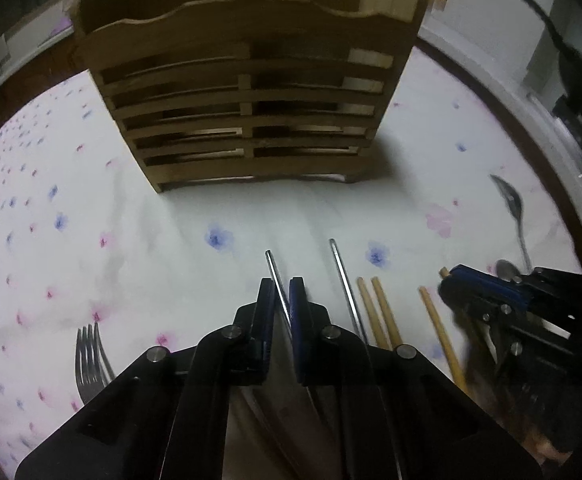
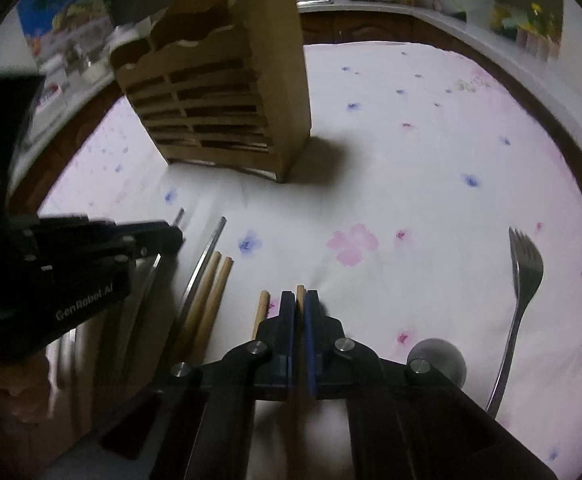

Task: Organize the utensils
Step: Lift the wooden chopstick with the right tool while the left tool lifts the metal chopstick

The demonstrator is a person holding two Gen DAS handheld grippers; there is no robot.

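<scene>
A slatted wooden utensil holder stands upright on the flowered cloth, also in the right wrist view. My left gripper is shut on a metal chopstick low over the cloth. A second metal chopstick and wooden chopsticks lie to its right. My right gripper is shut on a wooden chopstick, with another wooden chopstick just left of it. The left gripper shows at the left of the right wrist view; the right gripper shows at the right of the left wrist view.
A fork lies at the left in the left wrist view. A spoon lies at the right there. Another fork and a round spoon bowl lie right of my right gripper. The round table's dark rim curves behind.
</scene>
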